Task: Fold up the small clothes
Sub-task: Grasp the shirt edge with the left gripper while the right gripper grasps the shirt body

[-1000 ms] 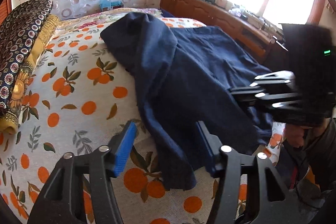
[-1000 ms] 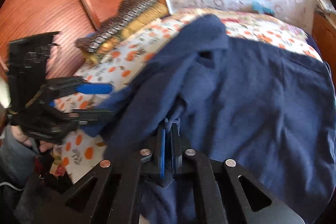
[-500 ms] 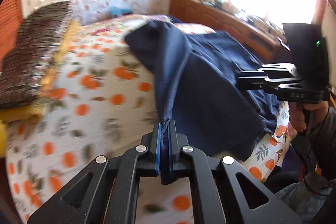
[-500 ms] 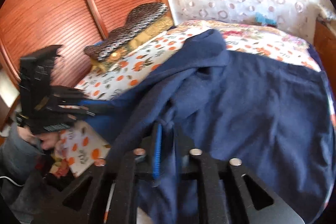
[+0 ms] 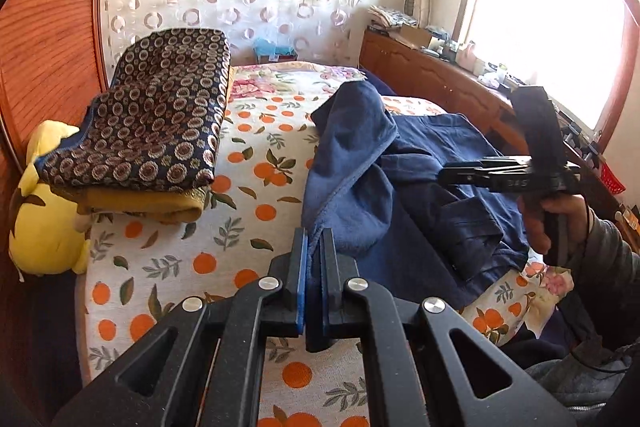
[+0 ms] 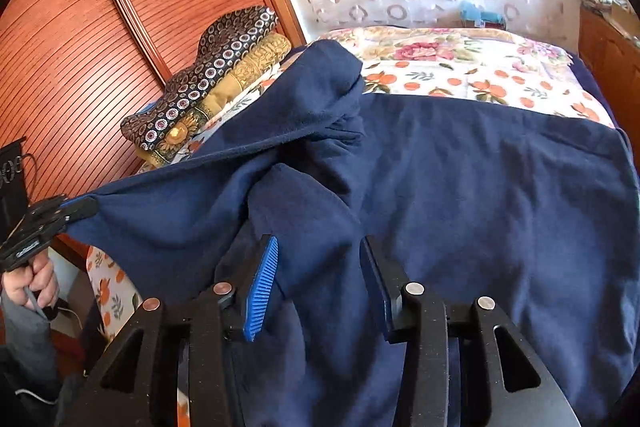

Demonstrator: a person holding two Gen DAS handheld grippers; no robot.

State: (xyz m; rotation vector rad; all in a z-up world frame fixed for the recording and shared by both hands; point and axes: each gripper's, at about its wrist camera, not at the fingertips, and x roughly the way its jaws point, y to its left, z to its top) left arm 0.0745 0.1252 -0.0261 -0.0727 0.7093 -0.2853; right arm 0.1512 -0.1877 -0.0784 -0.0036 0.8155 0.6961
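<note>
Since the left gripper (image 5: 314, 247) is clamped on a corner of the navy garment (image 5: 420, 187), the left wrist view shows that corner drawn toward the near left, the fabric rising in a ridge from the jaws toward the far side of the bed. The pull appears intended to straighten an edge before a fold. The garment lies on the right half of the orange-print bedspread (image 5: 180, 259), bunched in the middle. A stack of folded cloths (image 5: 152, 131) sits at the far left beside a yellow soft toy (image 5: 44, 211), well apart from the work. The right gripper (image 5: 460, 175) is seen side-on at the right, above the garment; its state cannot be told from this angle.

From the right wrist view, the right gripper (image 6: 316, 275) stands with jaws apart, having just been opening; navy garment (image 6: 480, 195) lies between and beneath the pads (image 6: 262, 287) but is not pressed. Judged so, it has let go to take a new hold. At the left, the left gripper (image 6: 76, 209) holds the corner taut, which keeps the garment spread across the bedspread (image 6: 480, 75).
</note>
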